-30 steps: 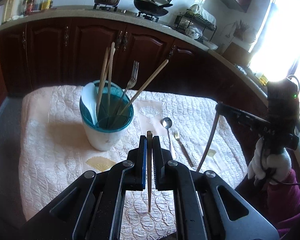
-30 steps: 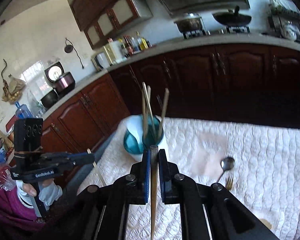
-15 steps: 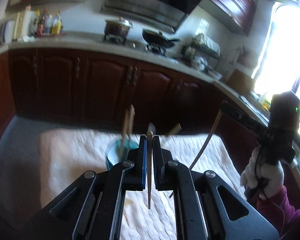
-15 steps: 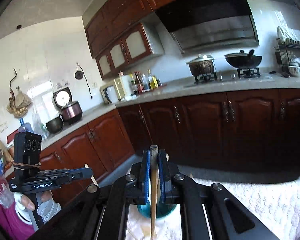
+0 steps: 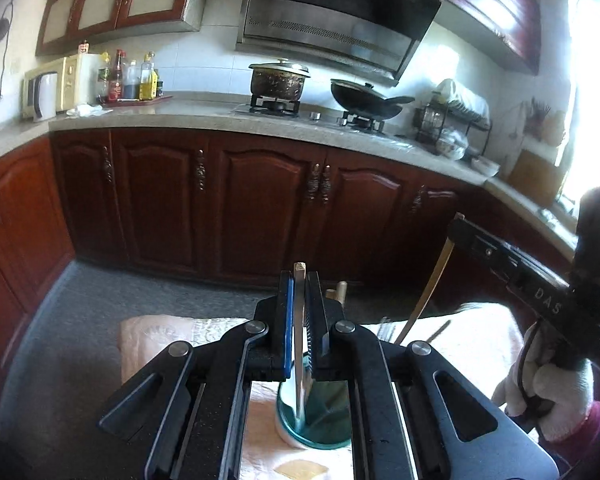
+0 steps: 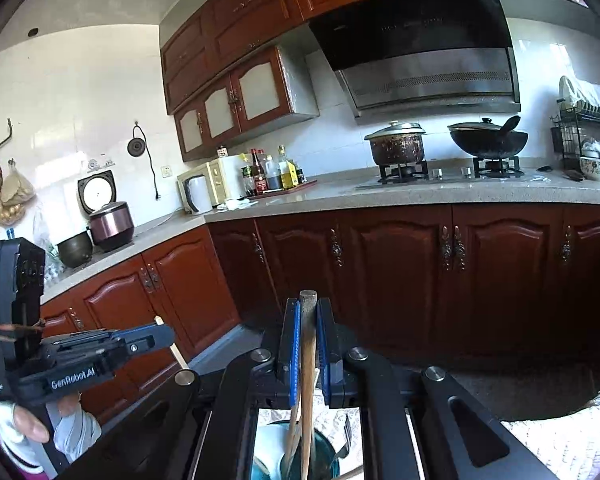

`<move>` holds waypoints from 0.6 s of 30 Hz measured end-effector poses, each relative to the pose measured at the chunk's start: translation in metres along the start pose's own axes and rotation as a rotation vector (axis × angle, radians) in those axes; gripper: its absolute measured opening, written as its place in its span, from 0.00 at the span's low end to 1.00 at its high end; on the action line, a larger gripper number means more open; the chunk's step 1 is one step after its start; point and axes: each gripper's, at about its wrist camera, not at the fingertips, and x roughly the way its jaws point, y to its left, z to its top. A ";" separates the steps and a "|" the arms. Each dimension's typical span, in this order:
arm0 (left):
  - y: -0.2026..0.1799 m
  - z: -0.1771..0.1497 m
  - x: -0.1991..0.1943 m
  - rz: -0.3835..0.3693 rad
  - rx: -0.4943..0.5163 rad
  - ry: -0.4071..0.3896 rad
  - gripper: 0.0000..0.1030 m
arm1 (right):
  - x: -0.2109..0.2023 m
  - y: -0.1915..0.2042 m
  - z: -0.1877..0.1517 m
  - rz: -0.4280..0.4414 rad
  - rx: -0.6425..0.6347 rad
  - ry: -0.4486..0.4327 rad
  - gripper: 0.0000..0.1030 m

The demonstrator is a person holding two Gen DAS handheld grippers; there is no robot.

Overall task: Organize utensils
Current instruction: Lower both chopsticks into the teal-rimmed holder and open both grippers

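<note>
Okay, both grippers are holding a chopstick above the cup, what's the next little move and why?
Probably lower the left gripper so its chopstick slides into the teal cup, then open. It is clamped upright with its lower end already over the cup's mouth. The right gripper holds its own chopstick above the same cup, so moving one at a time seems safer.

both wrist views low, facing stove counter [image 5: 220, 118], sharing teal cup [image 6: 320, 456]
</note>
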 end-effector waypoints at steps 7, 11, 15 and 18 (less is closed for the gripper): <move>-0.001 -0.024 0.023 0.009 0.008 0.061 0.04 | 0.032 -0.007 -0.030 0.003 0.011 0.068 0.07; -0.001 -0.038 0.035 0.014 0.003 0.105 0.04 | 0.046 -0.010 -0.050 0.018 0.016 0.141 0.07; -0.002 -0.049 0.041 0.015 -0.011 0.130 0.04 | 0.048 -0.017 -0.057 0.018 0.033 0.152 0.07; -0.002 -0.053 0.043 0.017 -0.021 0.135 0.04 | 0.051 -0.018 -0.055 0.032 0.021 0.181 0.07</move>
